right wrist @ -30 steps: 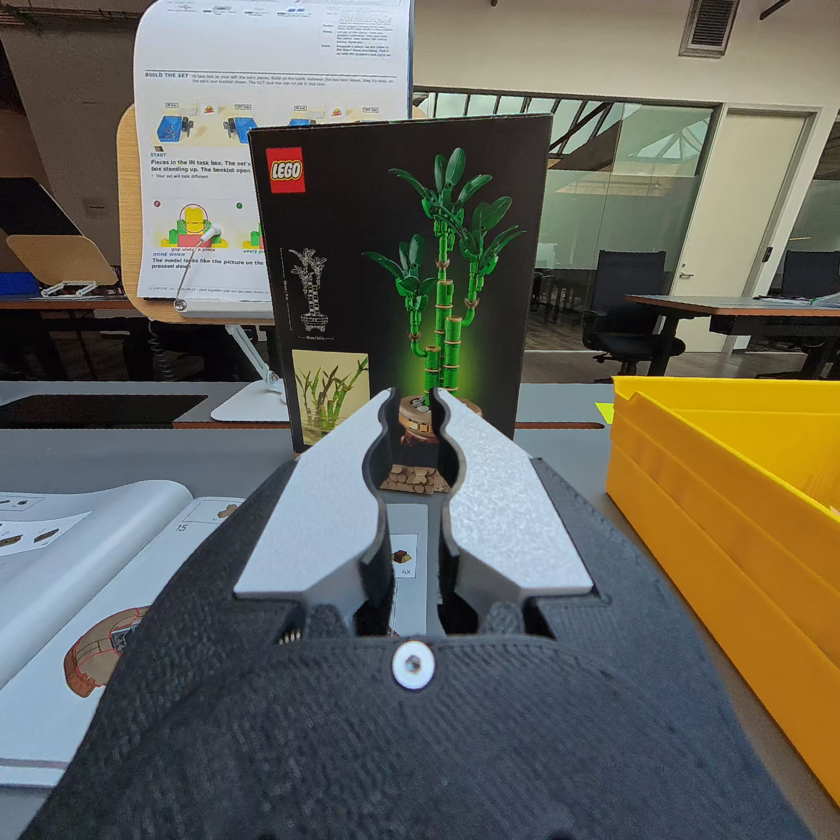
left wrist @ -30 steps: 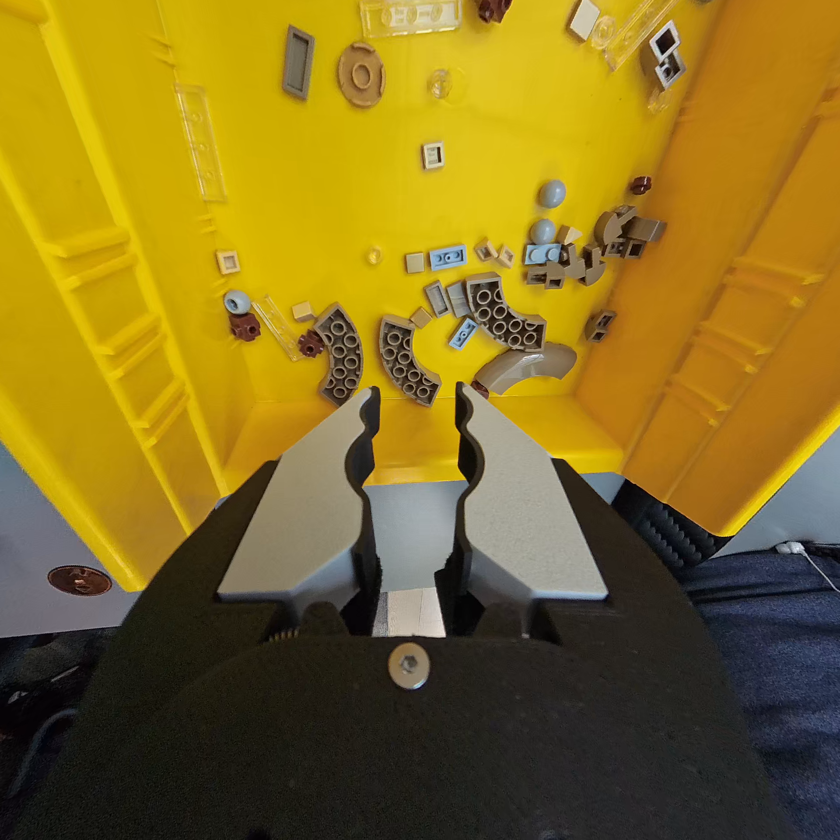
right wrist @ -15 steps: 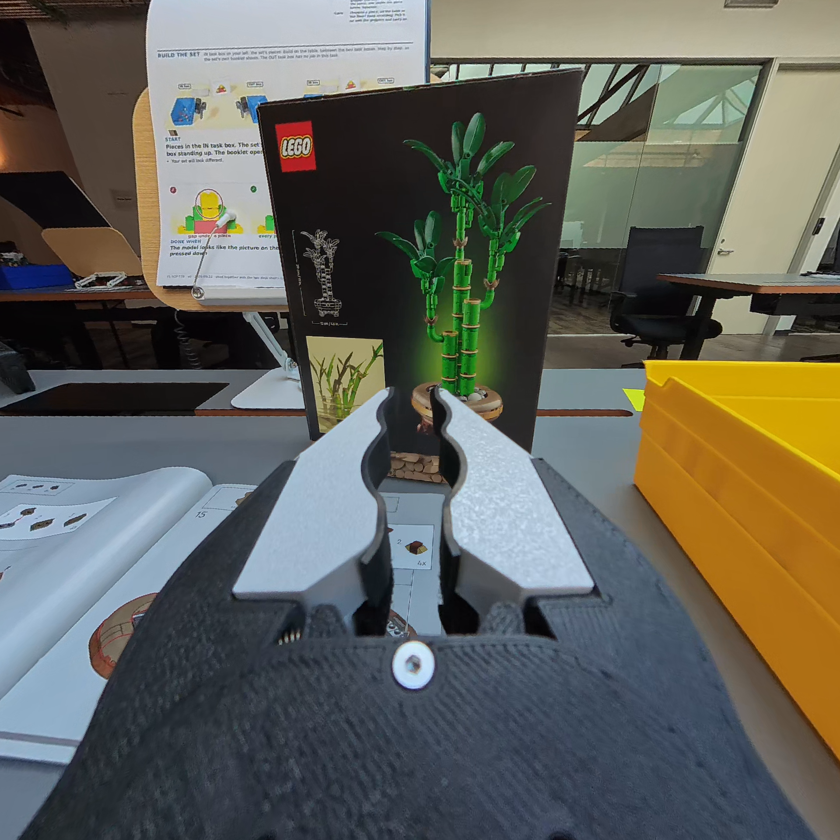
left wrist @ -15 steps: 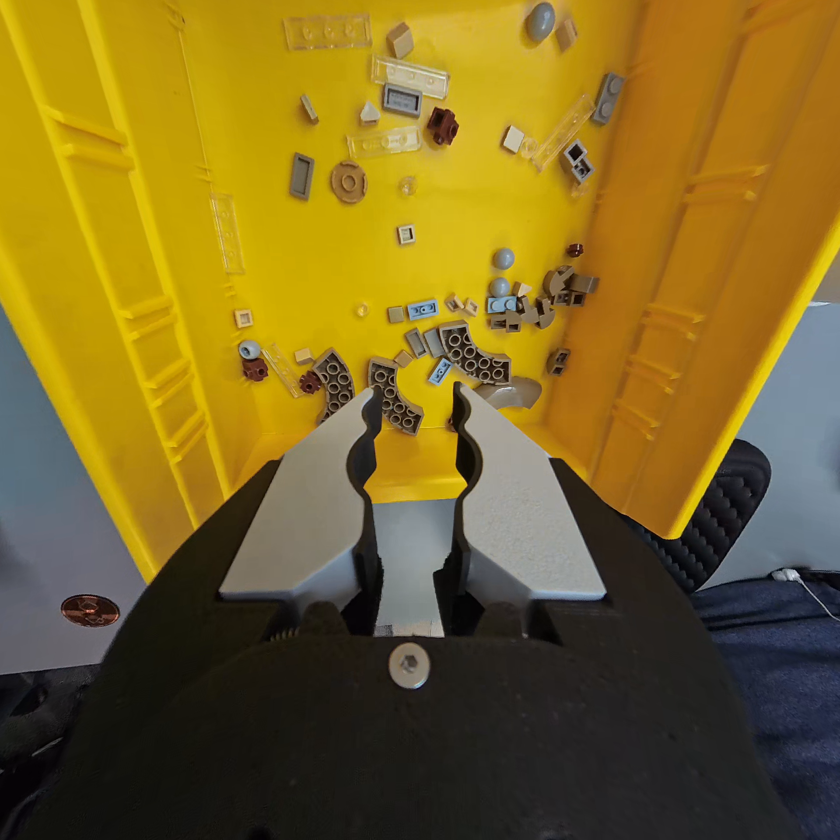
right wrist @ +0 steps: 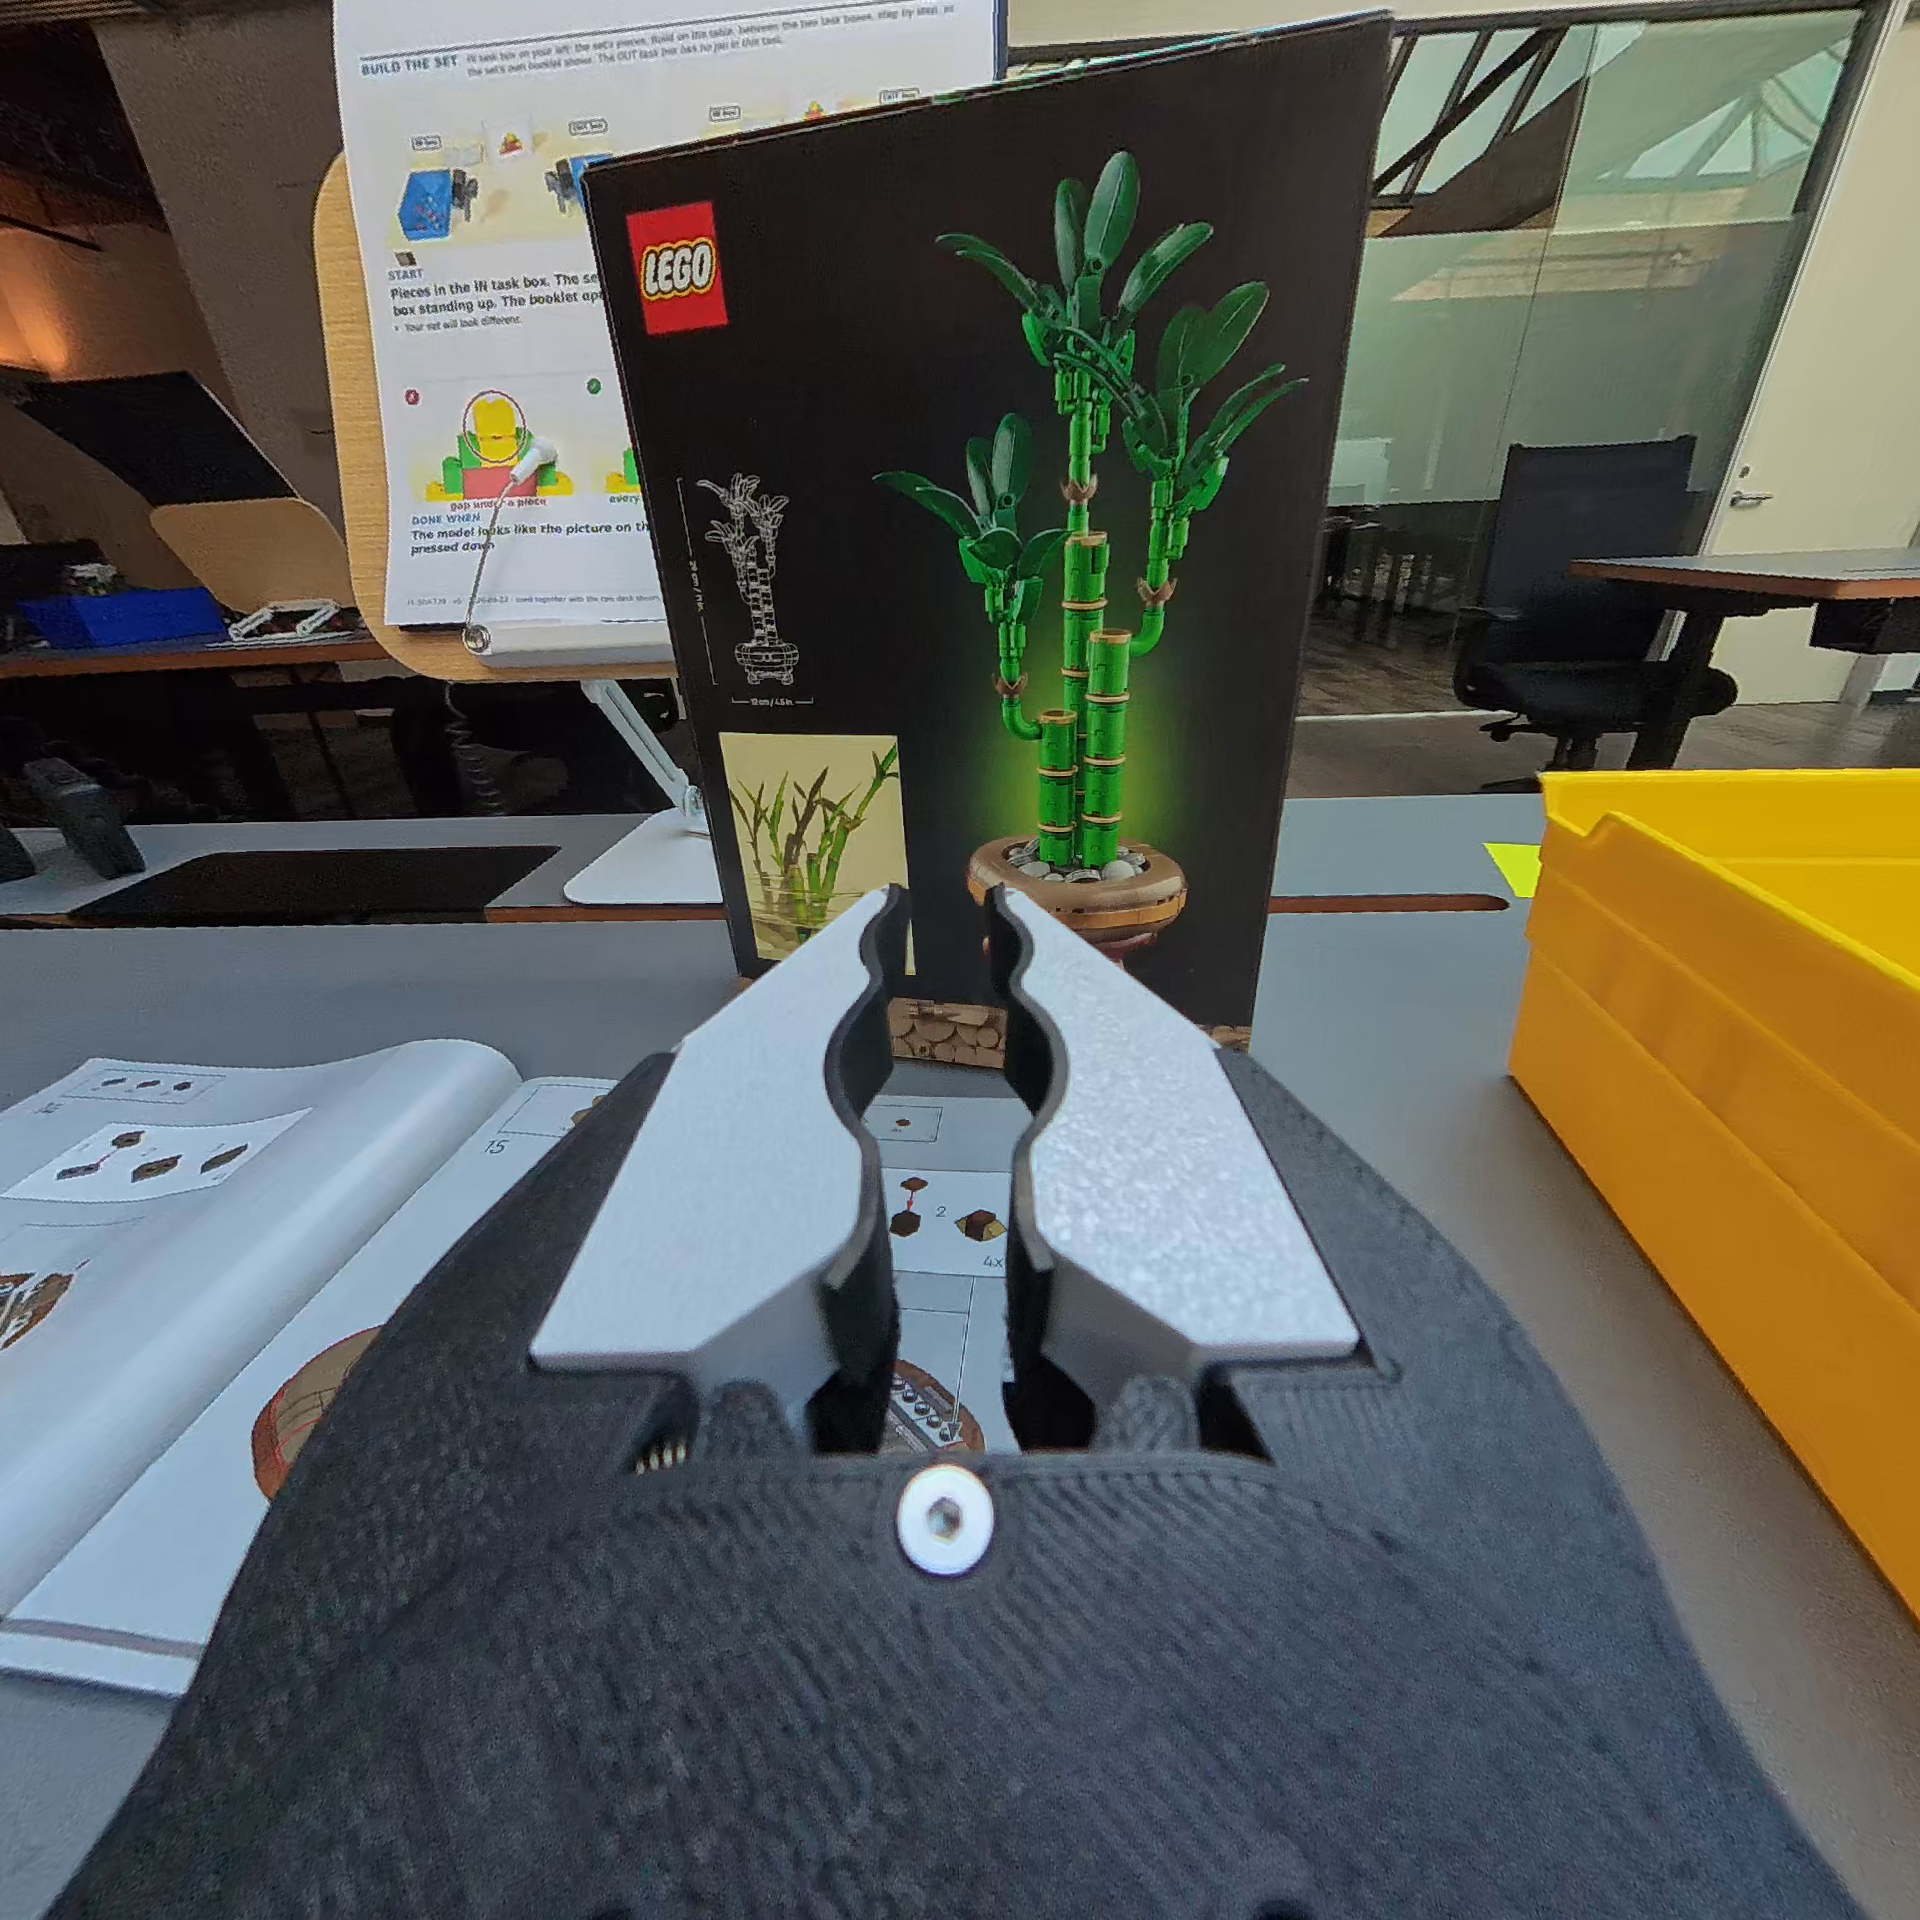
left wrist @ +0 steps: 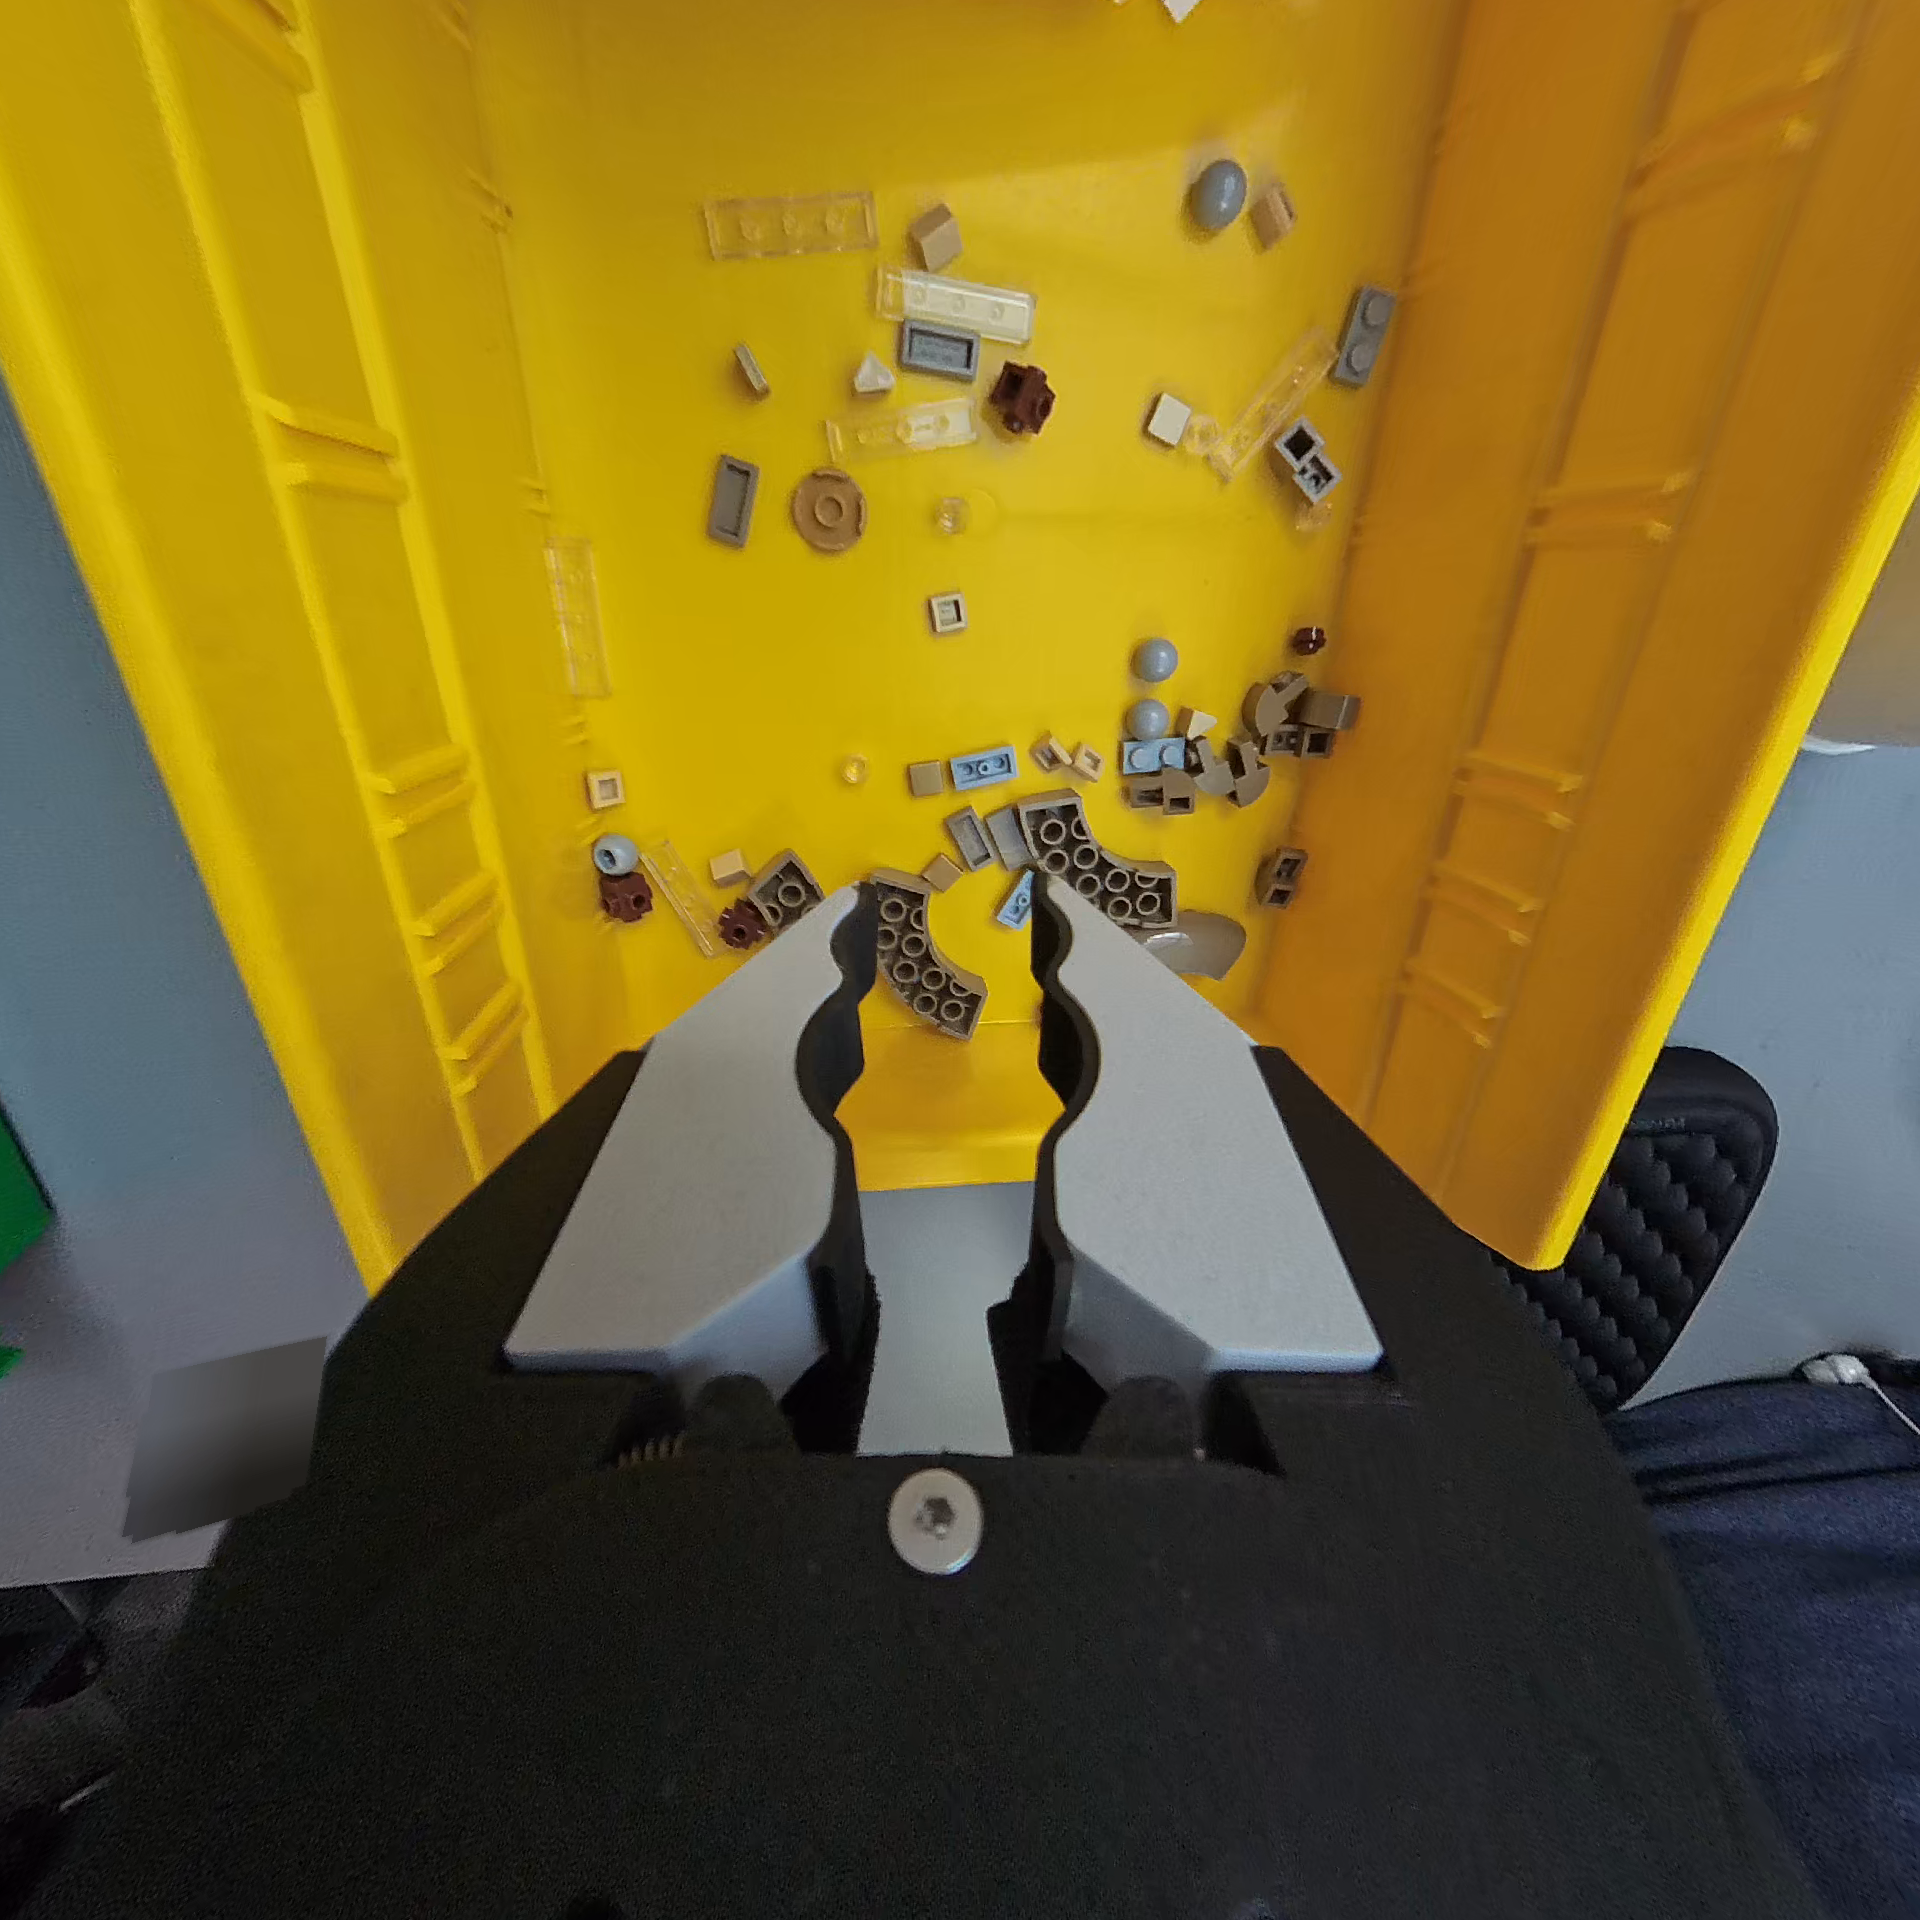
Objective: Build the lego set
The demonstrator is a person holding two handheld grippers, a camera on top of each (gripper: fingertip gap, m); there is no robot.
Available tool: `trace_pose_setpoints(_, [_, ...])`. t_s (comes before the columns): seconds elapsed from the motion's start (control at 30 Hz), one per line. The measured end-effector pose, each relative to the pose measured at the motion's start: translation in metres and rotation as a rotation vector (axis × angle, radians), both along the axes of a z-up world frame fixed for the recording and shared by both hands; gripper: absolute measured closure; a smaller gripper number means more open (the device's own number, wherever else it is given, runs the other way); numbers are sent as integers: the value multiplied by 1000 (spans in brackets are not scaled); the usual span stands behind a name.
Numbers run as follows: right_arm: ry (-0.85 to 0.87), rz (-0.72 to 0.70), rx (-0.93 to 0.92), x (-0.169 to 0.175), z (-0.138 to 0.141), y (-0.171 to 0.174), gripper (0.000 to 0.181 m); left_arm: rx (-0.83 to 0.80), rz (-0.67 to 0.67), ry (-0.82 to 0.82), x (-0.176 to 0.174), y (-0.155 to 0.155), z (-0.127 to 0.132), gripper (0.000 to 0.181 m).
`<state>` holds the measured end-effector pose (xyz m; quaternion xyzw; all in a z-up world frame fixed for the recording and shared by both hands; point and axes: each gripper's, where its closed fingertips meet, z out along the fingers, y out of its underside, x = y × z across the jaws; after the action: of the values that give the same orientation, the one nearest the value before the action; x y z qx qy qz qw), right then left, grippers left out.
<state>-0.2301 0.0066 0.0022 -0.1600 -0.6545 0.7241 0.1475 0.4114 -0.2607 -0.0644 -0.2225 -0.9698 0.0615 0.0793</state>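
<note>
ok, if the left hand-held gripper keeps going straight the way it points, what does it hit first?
Probably the curved tan brick lying studs-up on the yellow bin floor; it shows in the gap of the open left hand-held gripper. Depth is unclear, so its height above the brick can't be told.

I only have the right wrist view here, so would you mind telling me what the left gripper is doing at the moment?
Observer: The left gripper is open and empty, above the yellow bin of loose pieces.
Operator: Thank you. What lies nearest its tips?
Observer: A curved grey-brown brick with its hollow underside up shows between the fingers.
Operator: Are there more bricks like it?
Observer: Yes, a second curved brick lies just to its right, also underside up.
</note>
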Motion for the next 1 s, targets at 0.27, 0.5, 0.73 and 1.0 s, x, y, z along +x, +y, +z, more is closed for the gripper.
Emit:
trace_pose_setpoints(0.27, [7,18,48,5,-6,-7,168,-176,28,84,-9,-46,11,152])
trace_pose_setpoints(0.5, [49,10,102,8,-11,-12,168,-137,-20,124,-19,-48,-1,158])
trace_pose_setpoints(0.73, [70,14,139,11,-15,-16,168,32,-97,108,-24,-23,-26,165])
trace_pose_setpoints(1.0, [28,22,126,8,-17,-15,168,110,-352,52,-37,4,-39,163])
